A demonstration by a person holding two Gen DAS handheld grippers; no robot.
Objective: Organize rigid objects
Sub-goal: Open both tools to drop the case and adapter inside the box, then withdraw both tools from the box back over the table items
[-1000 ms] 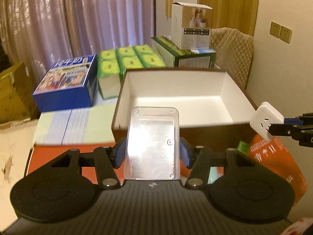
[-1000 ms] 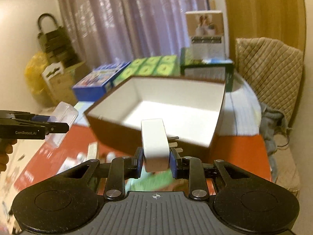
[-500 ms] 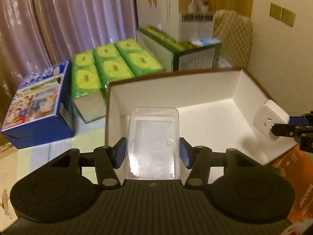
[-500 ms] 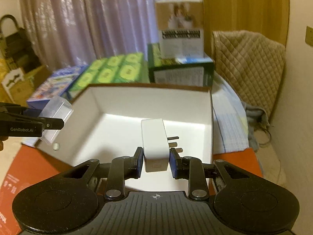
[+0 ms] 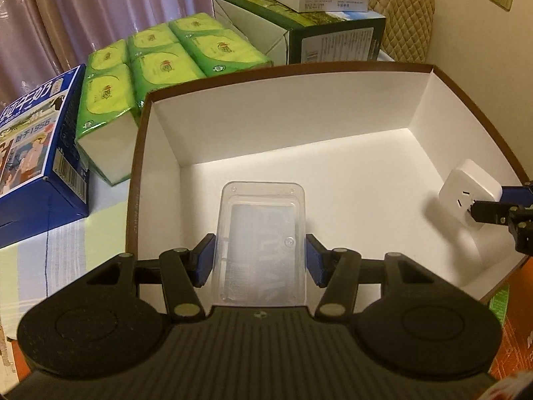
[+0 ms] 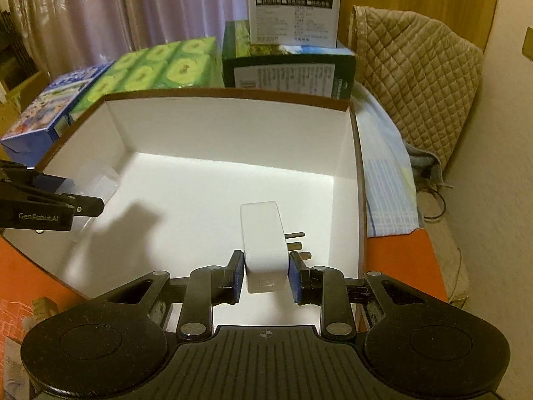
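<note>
An open white-lined box [image 5: 333, 153] sits on an orange surface [image 6: 399, 260], with curtains [image 6: 133, 10] and stacked cartons [image 5: 333, 36] behind. The left gripper [image 5: 260, 260] fingers clamp a clear plastic case [image 5: 261, 240], its printing unreadable; the right gripper [image 6: 265, 275] fingers clamp a white plug adapter [image 6: 263, 243].

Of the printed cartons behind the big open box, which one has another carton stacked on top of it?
The dark green carton behind the open box's far wall: a white carton stands on its top. The blue carton and the green tissue packs carry nothing.

"GenRobot.AI" on left hand-held gripper [image 6: 85, 205]
</note>
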